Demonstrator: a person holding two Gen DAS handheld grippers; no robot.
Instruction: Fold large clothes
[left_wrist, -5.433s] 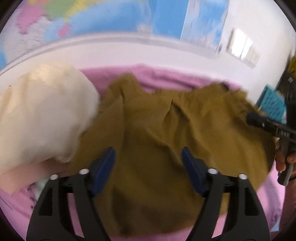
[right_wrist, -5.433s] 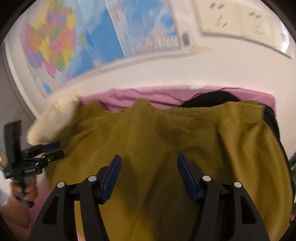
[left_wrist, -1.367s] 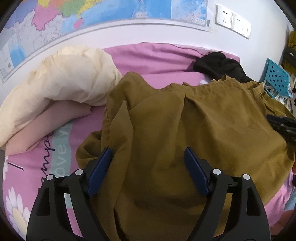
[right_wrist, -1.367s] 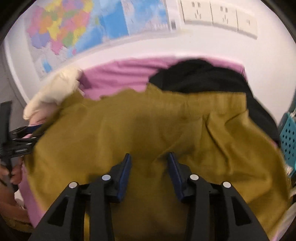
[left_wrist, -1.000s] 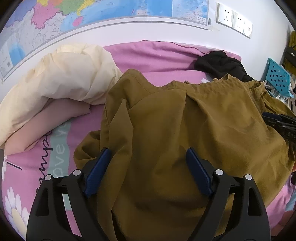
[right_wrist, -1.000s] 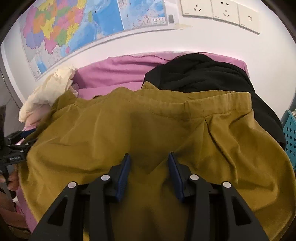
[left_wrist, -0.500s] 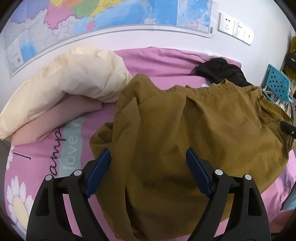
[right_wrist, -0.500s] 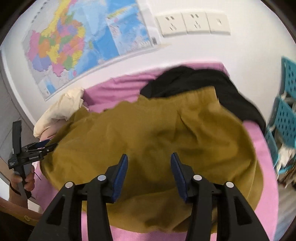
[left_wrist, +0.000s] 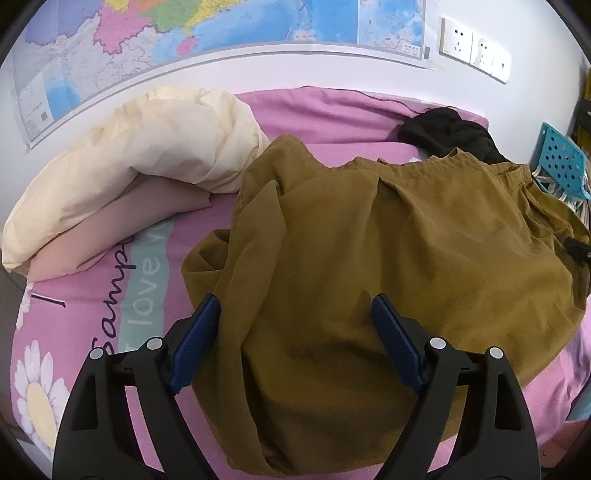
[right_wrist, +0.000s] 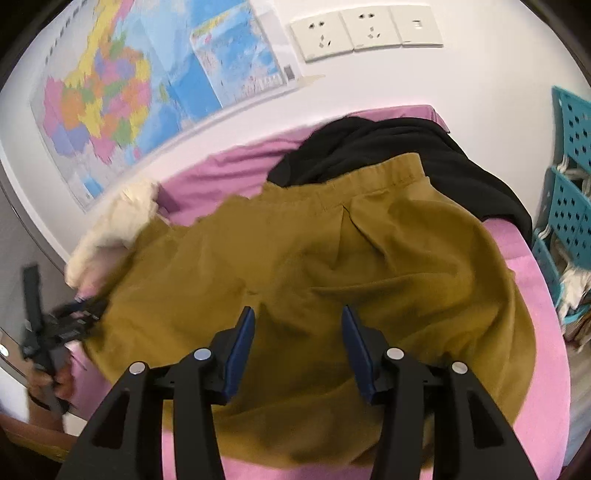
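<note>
A large mustard-brown garment (left_wrist: 369, 258) (right_wrist: 314, 266) lies spread and rumpled on the pink bed sheet (left_wrist: 325, 118), its waistband toward the wall. My left gripper (left_wrist: 291, 314) hovers above its near left part, jaws wide open with nothing between them. My right gripper (right_wrist: 297, 321) hangs over the garment's near edge; its jaws are opening and the pads touch no cloth. In the right wrist view the left gripper (right_wrist: 70, 317) shows at the far left, blurred, in a hand.
A cream duvet (left_wrist: 140, 147) over a pale pink pillow (left_wrist: 122, 229) is heaped at the bed's left. A black garment (right_wrist: 388, 147) (left_wrist: 447, 133) lies by the wall. Teal plastic baskets (right_wrist: 569, 206) stand to the right. A map (right_wrist: 147, 85) and sockets (right_wrist: 362, 29) hang on the wall.
The right gripper let go of the brown cloth, its jaws widened, and it drew back and rolled. The left gripper pulled back a little, jaws unchanged. The garment now lies flatter on the bed.
</note>
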